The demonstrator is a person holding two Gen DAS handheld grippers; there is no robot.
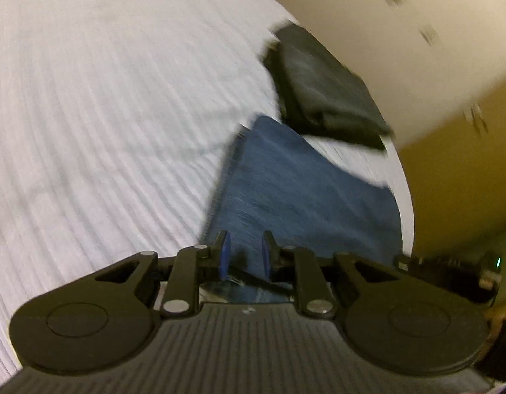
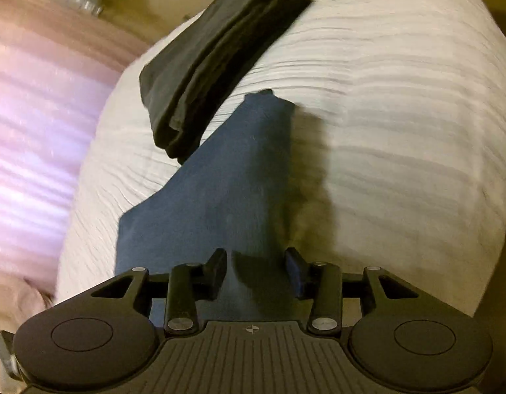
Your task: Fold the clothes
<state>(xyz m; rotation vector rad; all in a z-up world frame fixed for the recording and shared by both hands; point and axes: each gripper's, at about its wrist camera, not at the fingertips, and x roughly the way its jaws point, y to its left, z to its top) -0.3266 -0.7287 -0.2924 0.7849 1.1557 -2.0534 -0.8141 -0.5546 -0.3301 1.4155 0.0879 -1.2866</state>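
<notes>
We see the blue garment point(image 2: 226, 190) lying at the white bedspread's point(image 2: 400, 115) edge, just beside folded dark clothes point(image 2: 203, 75). Our left gripper point(image 1: 243, 256) stands narrowly apart, gripping nothing visible; our right gripper point(image 2: 256, 271) gapes wider above the blue cloth.

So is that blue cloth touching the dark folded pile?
Cannot tell. In the right wrist view the blue cloth runs up to the dark folded pile, but motion blur hides whether the edges meet.
</notes>
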